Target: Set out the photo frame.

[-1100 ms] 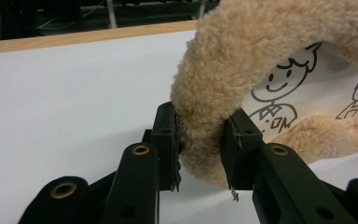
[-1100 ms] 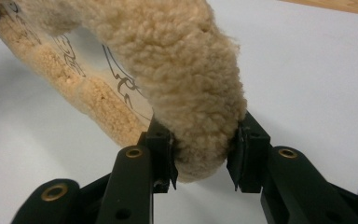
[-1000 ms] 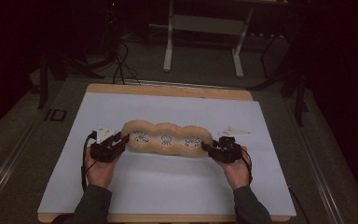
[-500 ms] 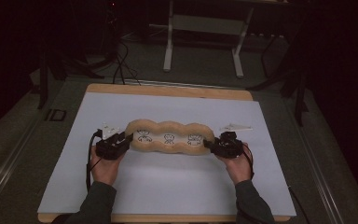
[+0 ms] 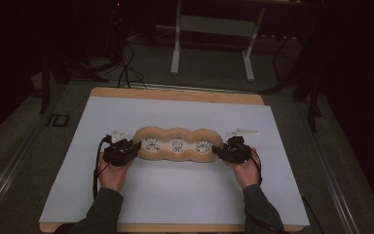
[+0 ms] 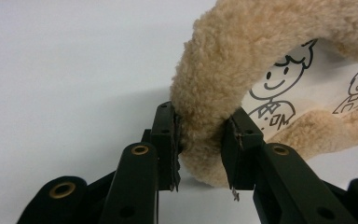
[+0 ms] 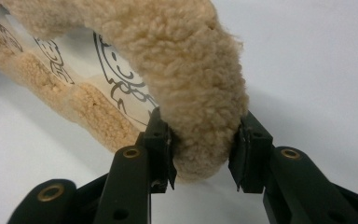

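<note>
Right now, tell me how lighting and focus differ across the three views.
High view: dim, the room black, the white sheet evenly lit. Left gripper view: bright, the fleece cushion sharp, soft shadow under it. Right gripper view: fleece crisp near the fingers, farther drawings blurred.

The high view looks forward and down from above the person's side, taking in the whole white table point(image 5: 175, 195) at mid-frame. Each gripper view sits close behind its own jaws, facing one end of the fleecy tan cushion point(image 6: 205, 102), which all three views share.
</note>
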Motion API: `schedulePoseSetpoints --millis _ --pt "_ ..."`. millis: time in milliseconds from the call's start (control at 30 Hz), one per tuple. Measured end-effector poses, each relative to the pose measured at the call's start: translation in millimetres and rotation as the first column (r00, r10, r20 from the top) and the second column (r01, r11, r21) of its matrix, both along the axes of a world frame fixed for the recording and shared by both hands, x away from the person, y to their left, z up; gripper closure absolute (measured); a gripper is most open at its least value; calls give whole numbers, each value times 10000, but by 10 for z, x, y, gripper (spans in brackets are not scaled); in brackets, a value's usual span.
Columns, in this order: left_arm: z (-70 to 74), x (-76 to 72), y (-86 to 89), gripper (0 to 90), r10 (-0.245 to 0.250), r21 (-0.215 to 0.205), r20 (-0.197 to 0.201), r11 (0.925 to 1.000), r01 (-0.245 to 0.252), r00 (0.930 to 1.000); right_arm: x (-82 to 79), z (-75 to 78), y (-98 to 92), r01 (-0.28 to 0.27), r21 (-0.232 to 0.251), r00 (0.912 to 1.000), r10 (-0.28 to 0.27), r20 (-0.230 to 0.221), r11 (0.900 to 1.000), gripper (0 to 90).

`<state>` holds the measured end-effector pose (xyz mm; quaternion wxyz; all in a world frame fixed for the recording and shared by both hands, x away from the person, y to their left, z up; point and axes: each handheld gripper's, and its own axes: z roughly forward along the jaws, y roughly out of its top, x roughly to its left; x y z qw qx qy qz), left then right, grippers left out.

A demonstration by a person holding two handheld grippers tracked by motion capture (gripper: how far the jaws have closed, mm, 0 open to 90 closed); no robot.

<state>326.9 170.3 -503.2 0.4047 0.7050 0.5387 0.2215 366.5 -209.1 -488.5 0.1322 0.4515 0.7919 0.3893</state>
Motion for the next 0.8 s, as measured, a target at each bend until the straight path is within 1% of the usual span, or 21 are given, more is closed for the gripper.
schedulePoseSetpoints --millis 233,333,500,667,800 --pt "-31 17 -30 698 -22 59 -97 10000 23 10000 21 -50 -17 44 -42 9999 -45 -132 10000 631" --pt "-25 10 -34 697 -64 112 -57 9999 64 10000 23 -74 -33 73 40 9998 -72 -187 10000 631" --pt "-38 3 -23 697 -120 60 -71 9999 120 9999 22 -68 -27 105 7 9996 -105 -245 9999 630" --pt "-43 -7 -21 697 -178 53 -50 9998 178 9998 18 -82 -35 144 99 9995 -141 -297 9998 629" --pt "-45 -24 -33 697 -148 75 -1 9999 148 9999 15 -93 -42 146 128 9993 -141 -337 9998 628"
